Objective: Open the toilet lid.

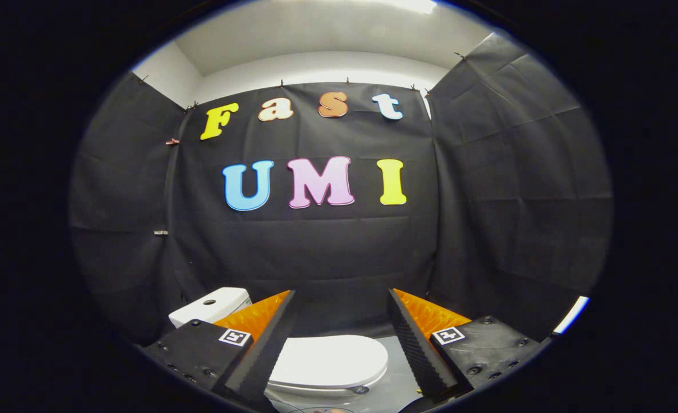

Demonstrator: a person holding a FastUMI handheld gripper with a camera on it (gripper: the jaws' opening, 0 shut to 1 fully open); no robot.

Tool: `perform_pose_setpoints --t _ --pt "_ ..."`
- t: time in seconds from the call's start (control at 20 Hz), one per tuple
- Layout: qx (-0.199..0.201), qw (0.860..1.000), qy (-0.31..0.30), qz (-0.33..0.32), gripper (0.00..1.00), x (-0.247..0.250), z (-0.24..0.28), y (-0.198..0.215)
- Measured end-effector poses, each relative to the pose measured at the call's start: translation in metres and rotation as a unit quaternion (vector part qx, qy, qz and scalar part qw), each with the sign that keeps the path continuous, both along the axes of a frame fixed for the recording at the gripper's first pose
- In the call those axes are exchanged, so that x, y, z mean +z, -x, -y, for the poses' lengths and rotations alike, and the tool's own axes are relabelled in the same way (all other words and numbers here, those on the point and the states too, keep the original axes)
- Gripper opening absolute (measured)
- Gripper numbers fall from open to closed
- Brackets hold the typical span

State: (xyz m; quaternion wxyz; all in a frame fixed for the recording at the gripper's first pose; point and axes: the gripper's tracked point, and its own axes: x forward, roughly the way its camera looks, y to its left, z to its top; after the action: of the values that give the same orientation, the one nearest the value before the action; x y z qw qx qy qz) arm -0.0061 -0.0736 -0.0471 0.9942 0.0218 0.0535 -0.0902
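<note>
Nearest to the lens are my own two black, ribbed fingers [270, 350] with orange backing, and they stand wide apart with nothing between the pads. My gripper [342, 344] is empty and touching nothing.

Framed in the gap between those fingers, and lower than them, lies the smooth white oval plastic toilet lid [330, 361]. It is down flat, closed on the bowl, so the opening is not yet begun. Its long axis runs across my view: the rounded front end points toward my right finger, and the other end runs in behind my left finger toward the white ceramic cistern [210, 307] with its round flush button on top. That puts the hinge on the cistern side, to my left, and the free lip to my right, so I judge the right finger to be the nearer one to the edge that has to be lifted.

I am well above the lid, looking more at the black cloth wall [327, 252] than at the toilet, so the coming move calls for dropping down and getting a fingertip under that right-hand lip, then swinging it up and over toward the cistern.

Pale grey floor [393, 381] shows beside the bowl.
</note>
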Motion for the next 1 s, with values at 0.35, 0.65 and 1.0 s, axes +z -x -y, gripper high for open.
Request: perform_pose_setpoints --t 0.35,0.65,1.0 --pt "-0.04 0.998 -0.014 -0.039 0.99 -0.043 0.046 -0.003" --pt "-0.062 0.992 -0.066 -0.091 0.99 -0.104 0.078 -0.017" --pt "-0.094 0.975 -0.115 -0.166 0.98 -0.183 0.114 -0.024"
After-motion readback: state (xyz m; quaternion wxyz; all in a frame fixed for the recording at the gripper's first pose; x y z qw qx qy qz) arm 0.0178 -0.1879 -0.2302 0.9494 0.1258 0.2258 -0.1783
